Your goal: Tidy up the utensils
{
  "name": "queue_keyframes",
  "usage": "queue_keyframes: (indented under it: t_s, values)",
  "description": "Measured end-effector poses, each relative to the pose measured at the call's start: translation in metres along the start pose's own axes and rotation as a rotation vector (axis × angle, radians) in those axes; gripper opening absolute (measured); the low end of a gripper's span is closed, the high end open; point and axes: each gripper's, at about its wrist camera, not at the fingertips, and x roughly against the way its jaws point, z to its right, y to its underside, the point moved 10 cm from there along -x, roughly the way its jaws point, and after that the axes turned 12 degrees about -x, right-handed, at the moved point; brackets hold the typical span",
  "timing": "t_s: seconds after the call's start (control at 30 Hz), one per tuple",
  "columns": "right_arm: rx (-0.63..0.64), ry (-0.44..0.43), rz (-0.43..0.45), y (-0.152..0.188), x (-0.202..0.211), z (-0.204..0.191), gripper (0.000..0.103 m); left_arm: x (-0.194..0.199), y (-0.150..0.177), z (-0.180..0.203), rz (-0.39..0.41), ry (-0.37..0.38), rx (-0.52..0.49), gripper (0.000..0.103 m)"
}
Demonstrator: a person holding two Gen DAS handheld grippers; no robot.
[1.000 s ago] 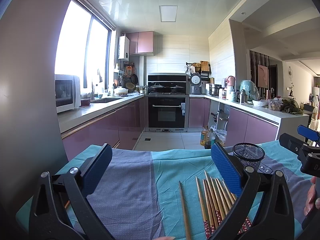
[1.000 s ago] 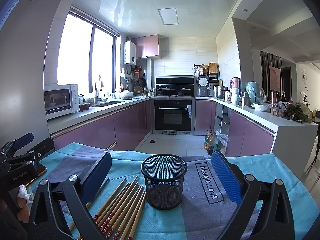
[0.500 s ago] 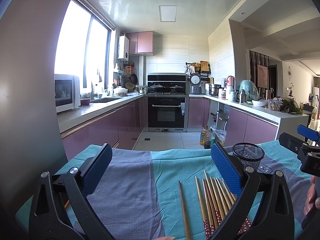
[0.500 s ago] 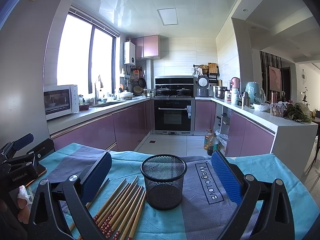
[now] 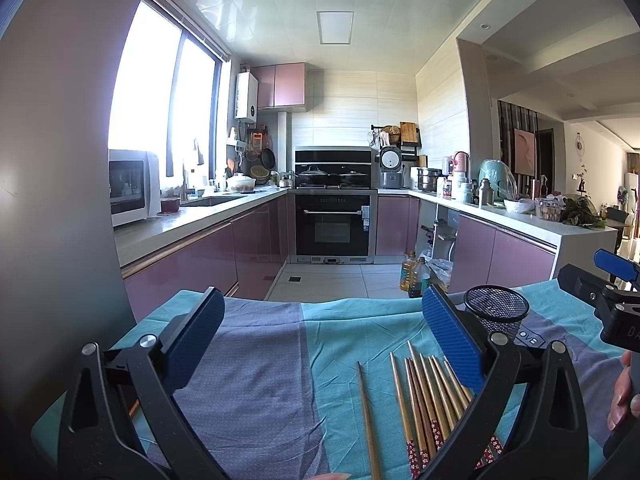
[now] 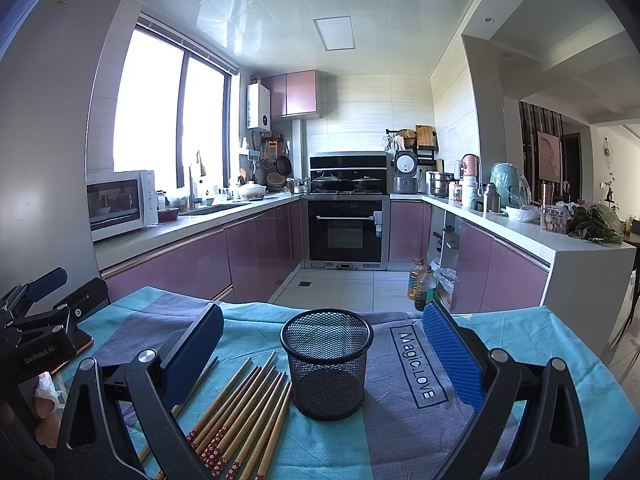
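Several wooden chopsticks (image 5: 424,400) with red patterned ends lie side by side on the teal and grey cloth (image 5: 248,380); one darker chopstick (image 5: 366,408) lies apart to their left. The same chopsticks (image 6: 244,412) sit just left of a black mesh cup (image 6: 327,364), which stands upright and empty. My left gripper (image 5: 320,332) is open above the cloth, its right finger over the bundle. My right gripper (image 6: 324,344) is open, its jaws framing the mesh cup (image 5: 496,316). Neither holds anything.
The table's far edge drops to a tiled kitchen floor with oil bottles (image 6: 422,284). Purple cabinets and counters line both sides, an oven (image 6: 346,232) at the back. A hand (image 5: 622,392) holds the right gripper's handle at the left view's right edge.
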Motion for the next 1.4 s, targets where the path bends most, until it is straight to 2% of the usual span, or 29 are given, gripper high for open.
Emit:
queue_keyframes:
  t_s: [1.4]
  values:
    - [-0.004,0.001,0.003,0.0010,0.0021,0.0019,0.097,-0.0026,-0.0008,0.0023,-0.003,0.006,-0.004,0.097]
